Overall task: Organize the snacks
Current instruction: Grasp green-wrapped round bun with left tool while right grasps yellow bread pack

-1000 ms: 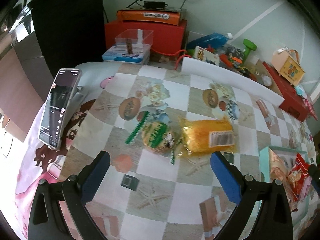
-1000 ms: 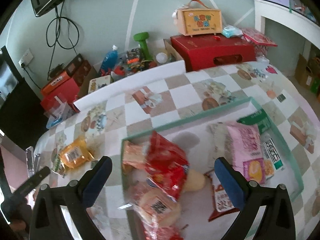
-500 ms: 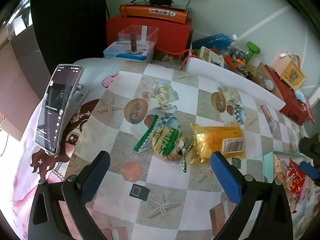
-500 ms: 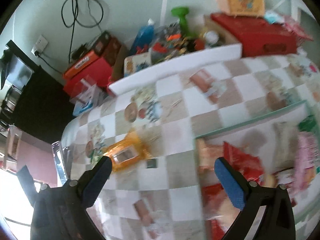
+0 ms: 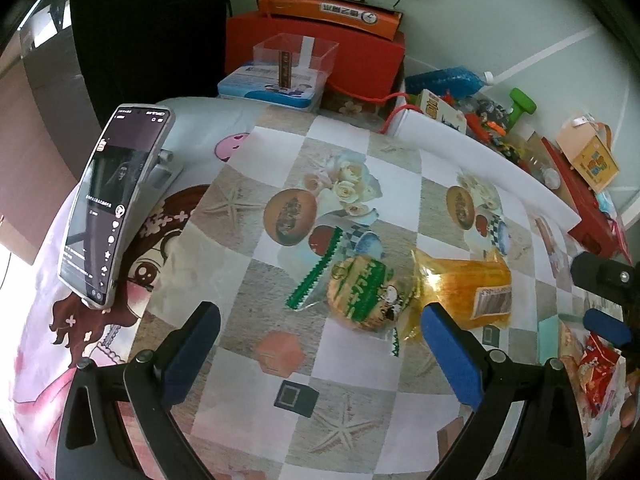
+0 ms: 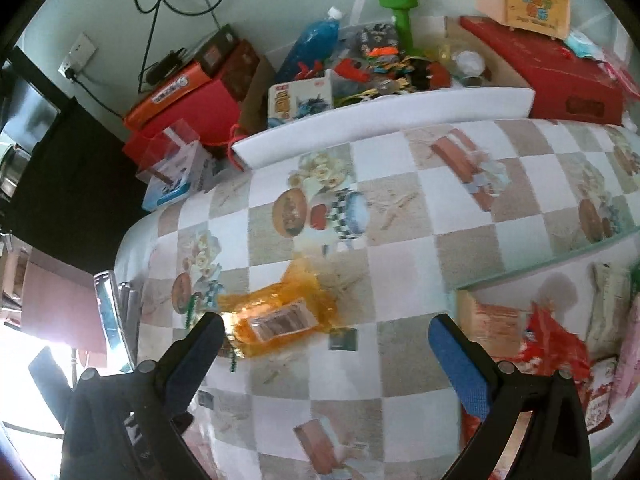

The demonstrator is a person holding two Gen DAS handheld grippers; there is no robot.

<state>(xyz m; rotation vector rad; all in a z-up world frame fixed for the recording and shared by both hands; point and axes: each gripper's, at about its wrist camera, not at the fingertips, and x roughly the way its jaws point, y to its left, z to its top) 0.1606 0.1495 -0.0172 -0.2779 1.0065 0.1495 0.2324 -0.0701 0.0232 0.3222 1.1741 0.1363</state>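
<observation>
An orange snack bag (image 5: 466,290) and a round green-labelled cracker pack (image 5: 366,296) lie side by side on the checked tablecloth. My left gripper (image 5: 320,336) is open and empty, just short of them. My right gripper (image 6: 324,340) is open and empty, hovering near the orange bag (image 6: 280,314); one of its fingers (image 5: 606,326) shows at the right edge of the left wrist view. A mint-rimmed tray (image 6: 540,270) at the right holds several snack packs, among them a red one (image 6: 556,344).
A phone on a stand (image 5: 114,204) stands at the table's left edge. A white board (image 6: 380,120) runs along the far edge, with red boxes (image 6: 560,72), a clear box (image 5: 294,60), a blue bottle (image 6: 312,46) and toys behind.
My right gripper has swung left from over the tray to above the orange bag. My left gripper's view has shifted slightly, so the snacks sit lower and to the right. Both stay open.
</observation>
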